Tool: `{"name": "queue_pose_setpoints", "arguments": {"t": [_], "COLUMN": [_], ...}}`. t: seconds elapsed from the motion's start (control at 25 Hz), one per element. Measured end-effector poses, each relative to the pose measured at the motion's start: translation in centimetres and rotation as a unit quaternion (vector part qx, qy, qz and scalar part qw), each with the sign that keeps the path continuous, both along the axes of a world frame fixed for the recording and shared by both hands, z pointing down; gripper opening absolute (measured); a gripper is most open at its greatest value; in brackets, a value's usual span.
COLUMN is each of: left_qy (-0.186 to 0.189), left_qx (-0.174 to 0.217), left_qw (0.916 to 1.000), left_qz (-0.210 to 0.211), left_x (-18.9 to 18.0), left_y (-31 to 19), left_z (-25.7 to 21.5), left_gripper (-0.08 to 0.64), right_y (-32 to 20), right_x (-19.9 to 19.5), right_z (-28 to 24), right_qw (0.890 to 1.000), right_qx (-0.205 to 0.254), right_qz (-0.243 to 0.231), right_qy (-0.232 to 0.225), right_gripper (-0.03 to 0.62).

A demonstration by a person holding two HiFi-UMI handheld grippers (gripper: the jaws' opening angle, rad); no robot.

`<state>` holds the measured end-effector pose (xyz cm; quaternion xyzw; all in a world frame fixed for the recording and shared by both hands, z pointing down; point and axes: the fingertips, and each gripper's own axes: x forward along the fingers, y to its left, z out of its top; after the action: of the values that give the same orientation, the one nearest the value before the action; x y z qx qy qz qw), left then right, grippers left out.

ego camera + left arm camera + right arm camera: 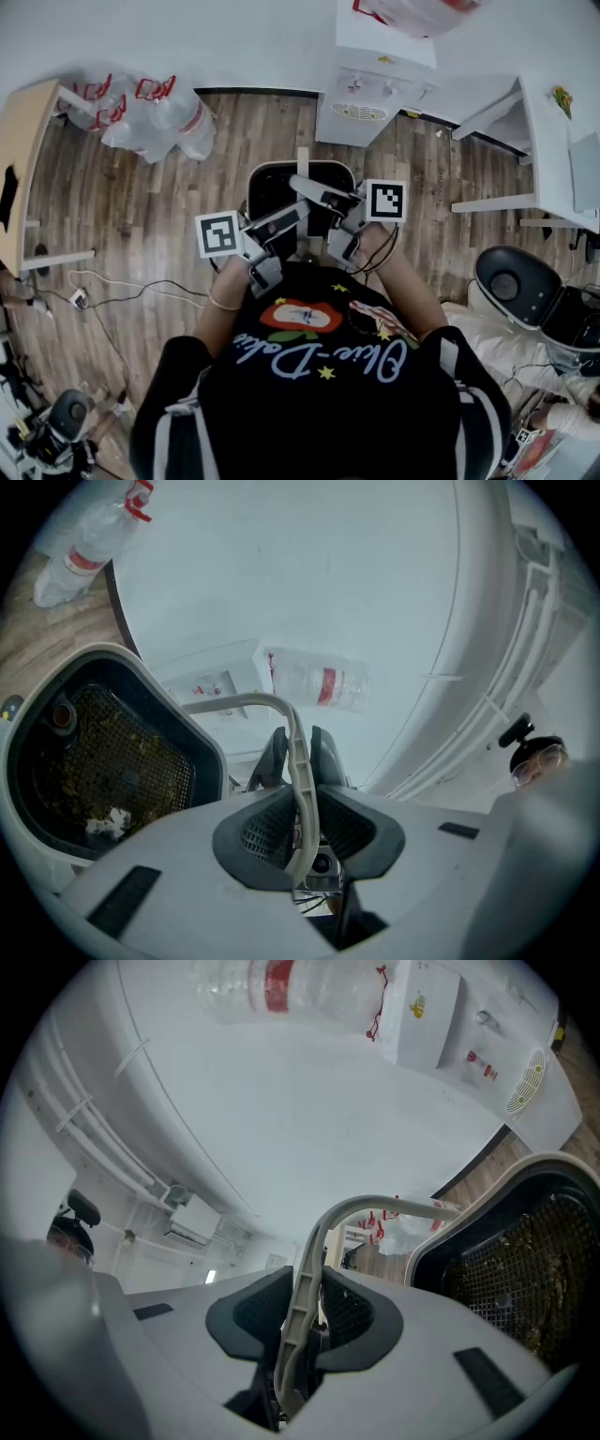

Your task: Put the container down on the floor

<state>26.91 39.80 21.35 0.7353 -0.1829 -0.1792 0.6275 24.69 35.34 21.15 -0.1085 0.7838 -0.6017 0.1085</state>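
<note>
Beige plastic forms the thin, ribbed hoop handle [298,789] of the container [302,163], and both tools grip it: the left gripper [298,752] has its dark, waffle-textured pads pressed on one stretch, and the right gripper [305,1288] is clamped on another. The container hangs in front of the person, above the wooden plank floor [169,216]. It has a smooth, rounded white rim [178,700] and a dark inside lined with fine mesh that holds a few scraps. It looks stiff and probably fairly light, though it may swing on the slim handle. Gripping the handle at two separate points should keep it level on the way down.
</note>
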Motion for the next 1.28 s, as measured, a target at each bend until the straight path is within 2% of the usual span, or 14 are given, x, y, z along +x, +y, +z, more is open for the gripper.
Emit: {"name": "queue_pose_setpoints", "arguments": {"t": [0.36,0.68,0.88,1.08,1.28], "left_qy": [0.011,0.003,0.009,0.0,0.003], "left_qx": [-0.024,-0.029,-0.036,-0.038,-0.05], "left_qw": [0.9995,0.9988,0.9982,0.9976,0.997], "left_qz": [0.015,0.039,0.047,0.057,0.059], "left_x": [-7.7,-12.5,-15.6,-18.3,-22.9], "left_y": [-8.8,-12.7,-15.3,-17.6,-22.3], "left_z": [1.7,2.4,2.3,2.8,3.3], "left_gripper": [0.069,0.067,0.066,0.066,0.066], "right_y": [-8.9,-13.0,-15.5,-17.9,-22.7], "right_x": [-7.7,-12.1,-15.2,-17.9,-22.4], "right_z": [1.8,2.7,2.7,3.1,3.8], "right_qw": [1.0,0.998,0.998,0.997,0.996], "right_qx": [-0.021,-0.027,-0.033,-0.042,-0.048], "right_qz": [0.009,0.025,0.03,0.034,0.039], "right_qy": [0.022,0.049,0.053,0.055,0.065], "right_gripper": [0.086,0.086,0.086,0.086,0.086]}}
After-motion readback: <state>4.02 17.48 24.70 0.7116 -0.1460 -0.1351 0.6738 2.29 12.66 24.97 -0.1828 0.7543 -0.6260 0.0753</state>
